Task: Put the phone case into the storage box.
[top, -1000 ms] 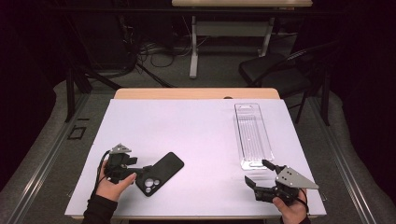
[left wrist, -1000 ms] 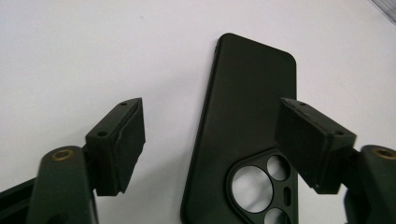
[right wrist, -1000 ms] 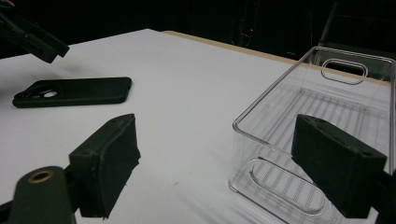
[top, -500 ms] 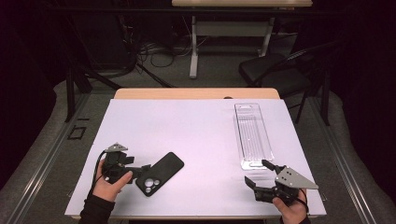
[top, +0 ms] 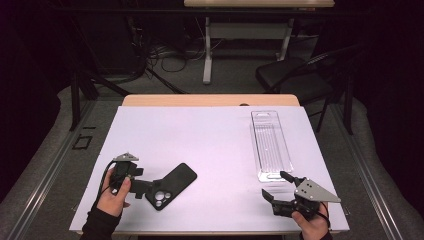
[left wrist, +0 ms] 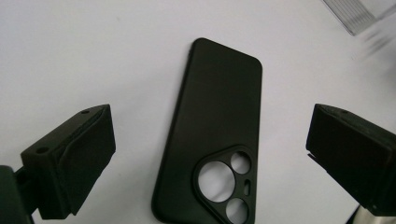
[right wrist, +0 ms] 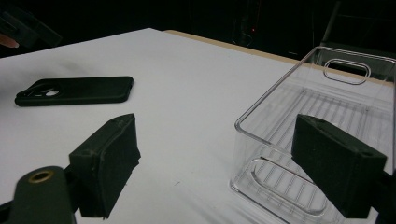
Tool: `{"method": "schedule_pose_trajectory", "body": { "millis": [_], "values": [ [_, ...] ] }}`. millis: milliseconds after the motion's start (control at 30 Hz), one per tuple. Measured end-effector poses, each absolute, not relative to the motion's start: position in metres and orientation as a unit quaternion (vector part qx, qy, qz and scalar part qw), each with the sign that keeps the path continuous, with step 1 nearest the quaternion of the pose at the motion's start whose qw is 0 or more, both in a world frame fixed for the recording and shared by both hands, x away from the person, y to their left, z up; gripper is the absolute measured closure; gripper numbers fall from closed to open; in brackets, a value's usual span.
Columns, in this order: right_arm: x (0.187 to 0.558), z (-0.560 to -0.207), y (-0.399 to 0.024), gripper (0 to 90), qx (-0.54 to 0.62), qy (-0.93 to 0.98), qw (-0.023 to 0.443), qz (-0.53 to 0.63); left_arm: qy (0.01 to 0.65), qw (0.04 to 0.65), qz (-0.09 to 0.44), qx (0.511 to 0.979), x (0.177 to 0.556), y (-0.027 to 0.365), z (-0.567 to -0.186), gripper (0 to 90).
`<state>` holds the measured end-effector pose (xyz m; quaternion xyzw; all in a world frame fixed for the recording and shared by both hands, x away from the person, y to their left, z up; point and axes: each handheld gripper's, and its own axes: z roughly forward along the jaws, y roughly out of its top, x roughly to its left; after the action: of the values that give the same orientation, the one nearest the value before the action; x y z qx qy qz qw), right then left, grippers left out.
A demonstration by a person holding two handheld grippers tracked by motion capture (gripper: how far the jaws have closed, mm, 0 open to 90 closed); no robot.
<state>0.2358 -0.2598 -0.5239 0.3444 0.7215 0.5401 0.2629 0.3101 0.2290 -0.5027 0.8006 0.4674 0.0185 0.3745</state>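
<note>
Here, the phone case (top: 170,185) lies flat on the white desk (top: 200,145), near its front left part, back side up and set at a slant. It is matte black with rounded corners; a raised camera panel at the near end has three round holes and a small slot, and the white desk shows through them.

The left gripper (top: 147,188) rests just beside the case's camera end, held by the left hand (top: 111,196). Its fingers (left wrist: 74,163) have just been opening and now stand wide, one to each side of the case, with clear white desk between each pad and the case edge; nothing is gripped.

The left gripper view gives the cutouts and the soft raised rim along the case's long edge. The high view gives the layout: a clear plastic tray (top: 270,145) lies along the right side, well apart from the case.

The right gripper (top: 280,190), in the right hand (top: 312,226), sits at the front right, just short of the tray's near end, fingers wide and empty. The right gripper view shows the tray's ribbed floor, its slotted end walls, and the case side-on, low and thin.
</note>
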Motion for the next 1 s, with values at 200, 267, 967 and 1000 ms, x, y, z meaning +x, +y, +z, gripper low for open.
{"method": "schedule_pose_trajectory", "body": {
  "millis": [200, 267, 967, 1000],
  "values": [
    [0.236, -0.524, -0.259, 14.4, 0.345, 0.722, 0.262, 0.54, 0.459, 0.367, 0.026, 0.809, 0.308, 0.221, -0.502, 2.2],
    [0.236, -0.524, -0.259, 14.4, 0.345, 0.722, 0.262, 0.54, 0.459, 0.361, 0.026, 0.811, 0.308, 0.22, -0.5, 2.3],
    [0.236, -0.524, -0.259, 14.4, 0.347, 0.722, 0.261, 0.539, 0.433, 0.326, 0.011, 0.84, 0.324, 0.204, -0.486, 2.2],
    [0.236, -0.524, -0.259, 14.4, 0.348, 0.72, 0.26, 0.541, 0.433, 0.321, 0.011, 0.842, 0.324, 0.203, -0.486, 2.2]
  ]
}}
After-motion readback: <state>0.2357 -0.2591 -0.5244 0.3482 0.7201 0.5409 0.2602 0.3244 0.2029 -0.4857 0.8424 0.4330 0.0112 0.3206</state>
